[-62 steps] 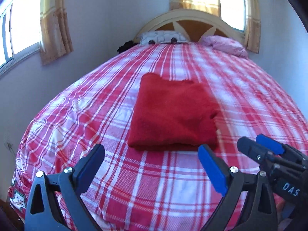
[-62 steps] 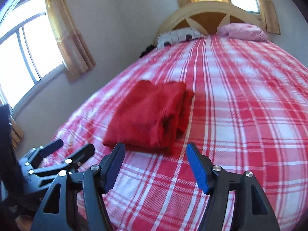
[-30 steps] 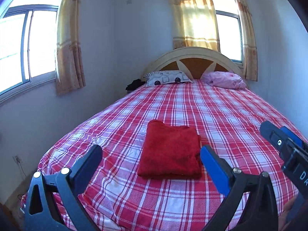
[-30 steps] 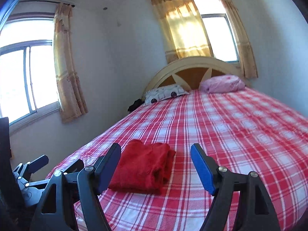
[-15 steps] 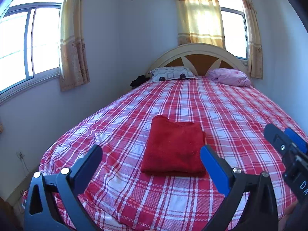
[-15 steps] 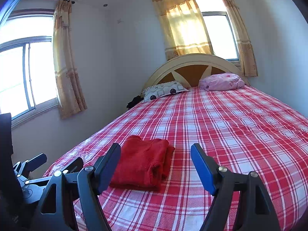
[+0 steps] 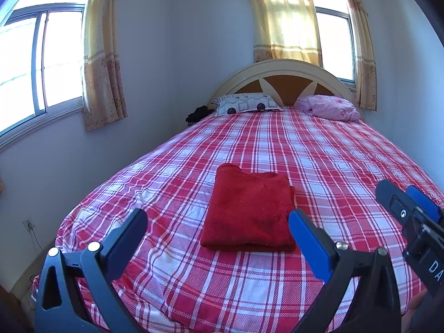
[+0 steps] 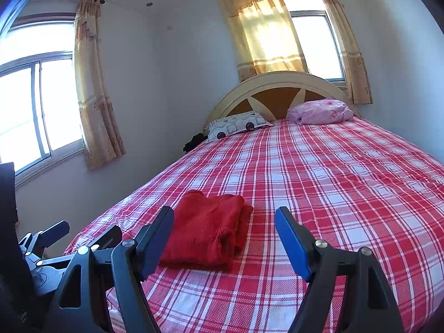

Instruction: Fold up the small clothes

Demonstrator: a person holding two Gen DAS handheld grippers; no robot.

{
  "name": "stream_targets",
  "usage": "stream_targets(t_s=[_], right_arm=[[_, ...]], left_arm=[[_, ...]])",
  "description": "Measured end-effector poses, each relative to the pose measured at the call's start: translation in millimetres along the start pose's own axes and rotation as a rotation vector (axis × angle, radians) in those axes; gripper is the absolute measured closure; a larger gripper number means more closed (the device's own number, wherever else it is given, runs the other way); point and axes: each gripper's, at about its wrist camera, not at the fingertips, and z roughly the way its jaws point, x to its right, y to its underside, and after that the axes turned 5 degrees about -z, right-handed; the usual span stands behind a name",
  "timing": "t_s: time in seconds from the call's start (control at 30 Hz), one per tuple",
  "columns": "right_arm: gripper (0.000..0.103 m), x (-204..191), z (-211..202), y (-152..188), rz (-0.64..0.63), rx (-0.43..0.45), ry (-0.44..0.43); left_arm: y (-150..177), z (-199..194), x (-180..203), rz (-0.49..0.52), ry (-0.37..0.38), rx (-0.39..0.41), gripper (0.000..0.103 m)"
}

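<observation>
Red sweater (image 7: 249,211) folded into a neat rectangle, lying near the foot of a red plaid bed (image 7: 347,166), left of centre. Left gripper (image 7: 219,230) and right gripper (image 8: 224,236) hovering above the near edge, fingers apart, holding nothing, touching no cloth. Fold apparently finished; best kept clear of the stack to avoid disturbing its layered right edge.

A home bedroom — plaid-covered bed (image 7: 319,152), pillows (image 7: 245,104), arched headboard (image 7: 283,69), curtained windows (image 7: 333,44).
</observation>
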Motion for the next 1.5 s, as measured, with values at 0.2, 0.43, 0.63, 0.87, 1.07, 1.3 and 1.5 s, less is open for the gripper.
stream_targets(t_s=[0.2, 0.43, 0.63, 0.87, 1.07, 1.3, 1.5], right_arm=[[0.027, -1, 1, -1, -0.001, 0.004, 0.0], [0.027, 0, 2, 3, -0.001, -0.009, -0.005], [0.027, 1, 2, 4, 0.004, -0.008, -0.004], [0.027, 2, 2, 5, 0.006, -0.012, -0.003], [0.027, 1, 4, 8, 0.006, -0.022, -0.002], [0.027, 1, 4, 11, 0.007, -0.029, -0.003], [0.027, 1, 4, 12, 0.007, -0.029, -0.004]], left_arm=[[0, 1, -1, -0.001, -0.001, 0.002, 0.0], [-2, 2, -3, 0.0, 0.002, -0.006, 0.0], [-2, 4, -3, 0.004, 0.0, -0.008, 0.0], [2, 9, -3, -0.003, 0.012, -0.029, 0.0], [3, 13, -3, -0.005, 0.014, -0.045, 0.0], [3, 14, -7, -0.031, 0.032, -0.048, 0.0], [5, 17, -7, -0.029, 0.026, -0.058, 0.0]])
